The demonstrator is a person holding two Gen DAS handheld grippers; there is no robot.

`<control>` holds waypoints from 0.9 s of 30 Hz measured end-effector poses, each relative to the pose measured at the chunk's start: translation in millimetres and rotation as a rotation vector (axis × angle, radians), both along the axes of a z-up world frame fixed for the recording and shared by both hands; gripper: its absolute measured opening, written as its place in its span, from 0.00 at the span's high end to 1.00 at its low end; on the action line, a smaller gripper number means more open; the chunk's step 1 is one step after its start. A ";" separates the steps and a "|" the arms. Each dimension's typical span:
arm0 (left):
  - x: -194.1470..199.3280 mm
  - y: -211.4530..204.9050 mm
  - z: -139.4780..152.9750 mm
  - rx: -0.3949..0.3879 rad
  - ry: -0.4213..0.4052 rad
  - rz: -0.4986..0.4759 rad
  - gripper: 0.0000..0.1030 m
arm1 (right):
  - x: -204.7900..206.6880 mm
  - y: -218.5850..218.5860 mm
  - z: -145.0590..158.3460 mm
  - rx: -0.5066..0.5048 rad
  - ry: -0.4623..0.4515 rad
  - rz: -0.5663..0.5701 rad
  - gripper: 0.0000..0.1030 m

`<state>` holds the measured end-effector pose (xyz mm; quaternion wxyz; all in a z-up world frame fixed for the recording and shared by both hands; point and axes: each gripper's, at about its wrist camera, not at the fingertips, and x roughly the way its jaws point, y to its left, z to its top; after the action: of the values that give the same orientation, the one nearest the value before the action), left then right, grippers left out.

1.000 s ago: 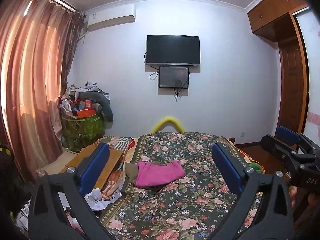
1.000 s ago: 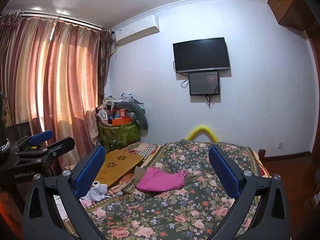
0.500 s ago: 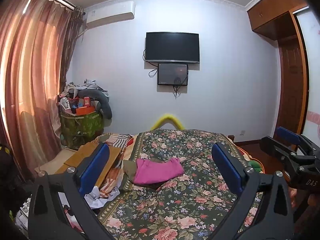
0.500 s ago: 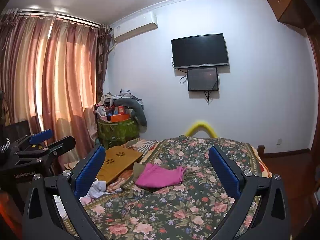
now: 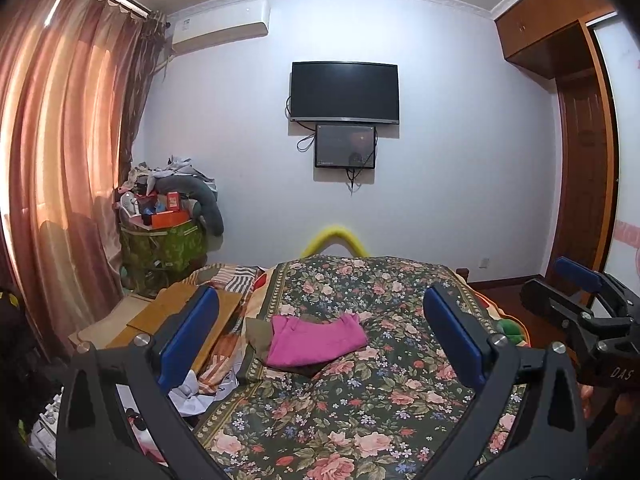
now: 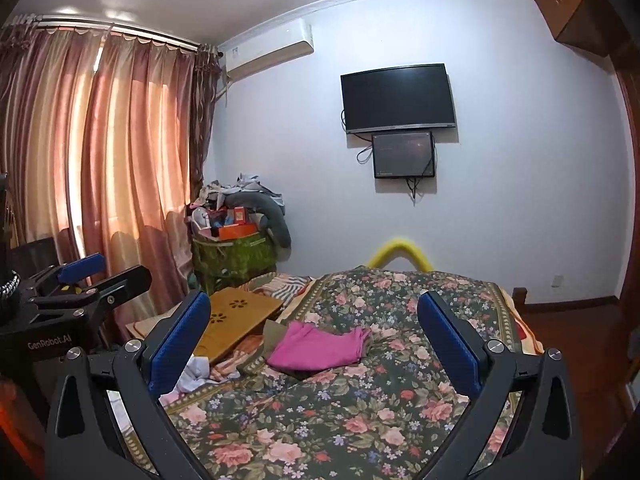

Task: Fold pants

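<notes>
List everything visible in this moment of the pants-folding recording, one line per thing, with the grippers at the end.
pink garment: one, magenta, lying folded on the bedspread over a darker olive piece.
bedspread: one, dark floral, covering the bed.
wooden lap desk: one, tan with flower cutouts, left of the bed.
yellow arch: one, at the bed's far end.
green bag: one, piled with boxes and clothes, by the curtain.
curtain: pinkish, left wall.
television: one, black, wall-mounted.
small screen: one, below the television.
air conditioner: one, white, high on the wall.
wardrobe: brown, right.
left gripper: blue pads, open, above the bed.
right gripper: blue pads, open, above the bed.
</notes>
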<state>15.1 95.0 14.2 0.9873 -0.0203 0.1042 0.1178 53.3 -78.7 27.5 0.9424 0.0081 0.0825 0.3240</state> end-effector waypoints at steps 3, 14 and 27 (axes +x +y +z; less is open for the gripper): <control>0.6 0.1 -0.5 -0.001 -0.002 0.000 0.00 | 0.7 -0.5 0.1 0.004 0.004 0.002 0.00; 3.3 0.6 -2.0 -0.009 0.010 -0.009 0.00 | 1.6 -0.4 1.1 0.003 0.007 -0.001 0.00; 2.9 1.3 -2.2 -0.020 0.010 -0.028 0.00 | 2.0 -1.7 1.6 0.009 0.006 -0.005 0.00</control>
<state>18.0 96.3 12.0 0.9881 -0.0283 0.1108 0.1031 55.3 -80.4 29.0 0.9430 0.0137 0.0838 0.3219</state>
